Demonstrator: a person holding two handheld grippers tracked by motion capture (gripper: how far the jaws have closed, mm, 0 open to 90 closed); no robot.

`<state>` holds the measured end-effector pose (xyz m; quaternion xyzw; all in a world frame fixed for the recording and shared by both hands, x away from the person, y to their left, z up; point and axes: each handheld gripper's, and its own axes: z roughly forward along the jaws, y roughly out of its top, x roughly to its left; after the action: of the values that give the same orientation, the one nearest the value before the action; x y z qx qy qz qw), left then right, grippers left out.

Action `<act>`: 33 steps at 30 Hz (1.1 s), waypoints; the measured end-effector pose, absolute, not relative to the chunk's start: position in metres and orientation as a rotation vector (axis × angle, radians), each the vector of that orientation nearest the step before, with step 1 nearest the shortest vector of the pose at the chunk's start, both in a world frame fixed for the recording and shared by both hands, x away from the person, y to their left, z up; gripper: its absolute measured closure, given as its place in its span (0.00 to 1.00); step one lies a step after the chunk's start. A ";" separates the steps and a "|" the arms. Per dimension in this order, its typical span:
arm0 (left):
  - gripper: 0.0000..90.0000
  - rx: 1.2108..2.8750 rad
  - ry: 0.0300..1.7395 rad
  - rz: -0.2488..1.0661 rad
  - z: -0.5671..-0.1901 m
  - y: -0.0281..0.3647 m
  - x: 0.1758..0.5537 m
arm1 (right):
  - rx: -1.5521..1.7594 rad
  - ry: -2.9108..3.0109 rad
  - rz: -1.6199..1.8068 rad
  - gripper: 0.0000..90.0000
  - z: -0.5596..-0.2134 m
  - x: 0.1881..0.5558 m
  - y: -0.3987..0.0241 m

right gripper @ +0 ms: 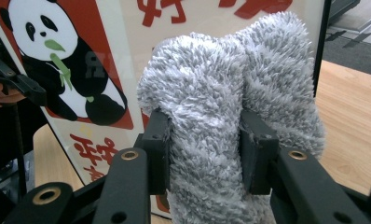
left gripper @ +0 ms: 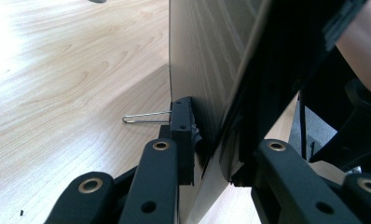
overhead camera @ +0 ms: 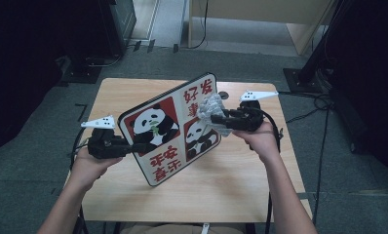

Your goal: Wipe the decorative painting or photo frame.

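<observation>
Grey cloth [right gripper: 230, 116] presses panda board [overhead camera: 170, 129] above table [overhead camera: 231, 185].

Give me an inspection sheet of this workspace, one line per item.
Surface: light wooden table.
Job's things: panda picture board held up tilted; grey fluffy cloth against its printed face.
Clutter: a thin wire clip lies on the table behind the board.
Grippers: left gripper shut on the board's edge; right gripper shut on the cloth.
Cables: black cable trails over the table's right side to the floor.
Surroundings: grey floor, dark equipment stands.
</observation>
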<state>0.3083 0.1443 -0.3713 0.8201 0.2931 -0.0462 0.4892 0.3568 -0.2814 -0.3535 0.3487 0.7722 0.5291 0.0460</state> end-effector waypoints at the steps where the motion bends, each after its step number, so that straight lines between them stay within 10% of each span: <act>1: 0.85 1.992 0.713 -0.113 -0.371 0.144 0.308 | 1.064 2.360 1.615 0.68 -0.354 0.357 -0.281; 33: 0.85 1.994 0.708 -0.118 -0.371 0.144 0.308 | 1.127 2.397 1.546 0.68 -0.393 0.345 -0.285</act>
<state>0.3084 0.1441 -0.3710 0.8207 0.2914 -0.0485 0.4890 0.3447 -0.2845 -0.3930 0.3671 0.7811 0.5037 0.0373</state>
